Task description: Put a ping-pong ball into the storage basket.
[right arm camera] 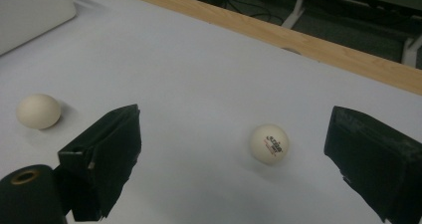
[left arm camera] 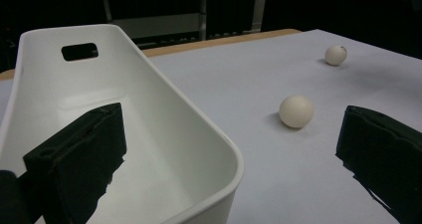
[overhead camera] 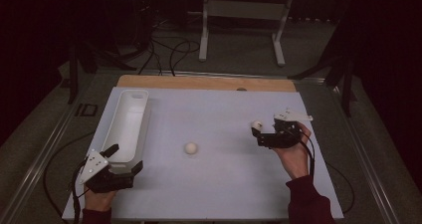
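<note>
On the ball [right arm camera: 269,143], red print (unreadable)

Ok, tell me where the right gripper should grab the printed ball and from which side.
Grip the printed ball across its widest middle, one jaw on each side. It is round, so any pair of opposite sides serves. It lies free on the table and already sits between the open jaws of the right gripper, so I would move straight ahead and close gently, lest it roll away.

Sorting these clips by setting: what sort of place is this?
Probably a lab or workshop test bench: a bare white table holding only a white bin and two balls, with loose cables on the floor beyond it.
</note>
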Demonstrator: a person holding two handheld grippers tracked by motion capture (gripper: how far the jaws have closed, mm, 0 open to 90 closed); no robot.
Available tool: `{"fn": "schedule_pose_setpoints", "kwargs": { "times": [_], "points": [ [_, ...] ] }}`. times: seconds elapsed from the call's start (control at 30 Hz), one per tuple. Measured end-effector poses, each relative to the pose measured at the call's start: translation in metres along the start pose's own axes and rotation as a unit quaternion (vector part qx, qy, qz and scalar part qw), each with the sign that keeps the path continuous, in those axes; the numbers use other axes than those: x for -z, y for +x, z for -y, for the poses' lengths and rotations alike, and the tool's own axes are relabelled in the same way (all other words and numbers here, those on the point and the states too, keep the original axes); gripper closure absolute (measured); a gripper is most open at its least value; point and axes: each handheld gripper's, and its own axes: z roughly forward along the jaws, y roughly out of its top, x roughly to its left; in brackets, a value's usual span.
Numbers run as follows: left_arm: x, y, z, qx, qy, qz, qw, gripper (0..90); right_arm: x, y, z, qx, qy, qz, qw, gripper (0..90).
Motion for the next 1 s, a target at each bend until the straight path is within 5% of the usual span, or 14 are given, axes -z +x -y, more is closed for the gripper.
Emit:
{"fn": "schedule_pose_setpoints", "kwargs": {
  "times": [0.47,1.0],
  "points": [
    [-0.001,0.000,0.000,-0.001,0.002,-0.001,1.0000,0.0,-0.011,-0.007,-0.001,-0.012,0.008,0.000,0.9999,7.7],
    [0.000,0.000,0.000,-0.004,0.002,-0.001,1.0000,0.0,-0.023,-0.008,-0.009,0.001,0.022,0.002,0.9998,7.7]
  ]
}}
